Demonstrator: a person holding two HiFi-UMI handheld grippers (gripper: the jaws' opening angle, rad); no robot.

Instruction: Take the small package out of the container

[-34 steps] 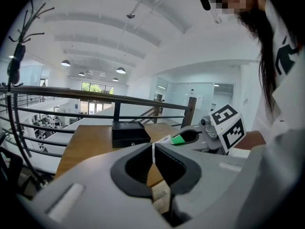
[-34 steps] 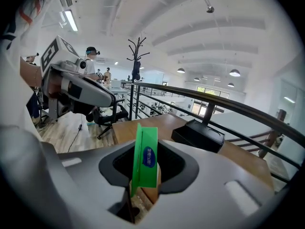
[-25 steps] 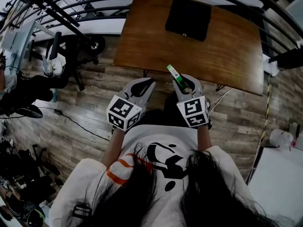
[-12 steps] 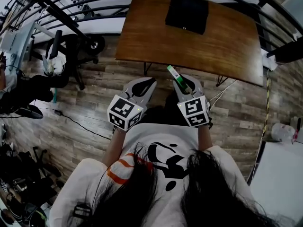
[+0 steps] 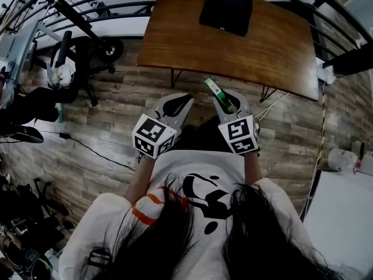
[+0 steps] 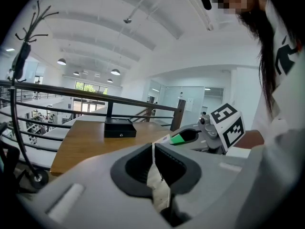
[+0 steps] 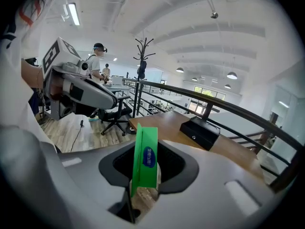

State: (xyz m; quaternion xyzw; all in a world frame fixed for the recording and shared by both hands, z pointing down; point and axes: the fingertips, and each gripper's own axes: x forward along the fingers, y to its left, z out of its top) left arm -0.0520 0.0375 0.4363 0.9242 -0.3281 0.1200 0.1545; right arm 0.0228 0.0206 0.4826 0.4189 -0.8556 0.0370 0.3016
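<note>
Package (image 7: 146, 159) and box are well apart now, so to our eye the taking-out itself is done; what is left is to carry the thing off cleanly.

Biggest in front of us is the wooden table (image 5: 280, 51), set beyond the plank floor (image 5: 116, 98) that we stand on. Both claws hang over that floor, close to our chest and short of the table's near edge. At the table's far side sits the black box (image 5: 226, 11), low and flat; from here we cannot see into it.

Our left claw (image 5: 176, 104) has its jaws brought together with nothing between them. Our right claw (image 5: 226, 102) is clamped on the package, a thin green packet with a blue oval label. It stands upright between the jaws, gripped by its lower part, with the upper end poking out past the tips and leaning a little to the left.

To do this step well, we judge the grip matters most. A flat, light packet pinched low down can swing or slide, so we should keep the squeeze even and move the right claw smoothly, without sharp turns. We should not ease the jaws until the packet is over the spot where it is to rest. The left claw is free and can steady the upper end if it starts to tip.
</note>
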